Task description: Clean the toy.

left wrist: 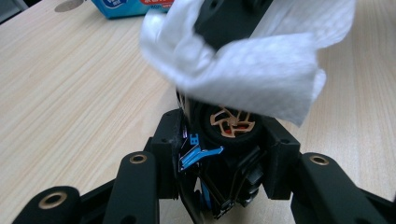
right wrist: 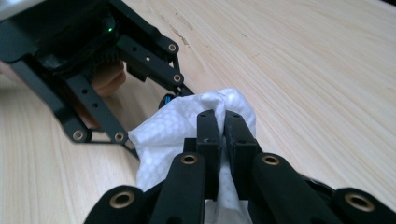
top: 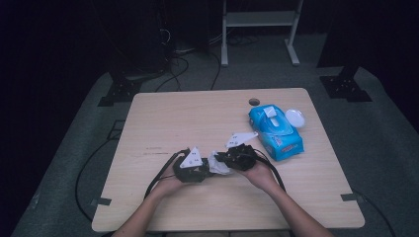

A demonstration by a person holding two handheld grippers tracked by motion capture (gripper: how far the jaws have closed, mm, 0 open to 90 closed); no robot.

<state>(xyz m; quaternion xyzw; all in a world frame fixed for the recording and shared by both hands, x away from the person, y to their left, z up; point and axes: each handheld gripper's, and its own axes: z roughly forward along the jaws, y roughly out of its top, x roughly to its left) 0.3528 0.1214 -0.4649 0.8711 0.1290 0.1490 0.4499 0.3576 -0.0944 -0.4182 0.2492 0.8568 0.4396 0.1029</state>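
Left gripper view shows a small toy car (left wrist: 224, 154) clamped nose-up between the left gripper's (left wrist: 219, 158) fingers (left wrist: 166, 149). The right gripper (right wrist: 223, 123), fingers pinched on a white wipe (right wrist: 163, 135), drapes it over the car above the desk (top: 197, 113).

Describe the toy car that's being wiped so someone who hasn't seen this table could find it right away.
On the light wooden table, look near the front edge, where the two black grippers meet. The left gripper is shut on a small black toy car with blue trim, beside the white wet wipe pinched in the right gripper. Its copper-spoked wheel sets it apart from the black gripper parts.
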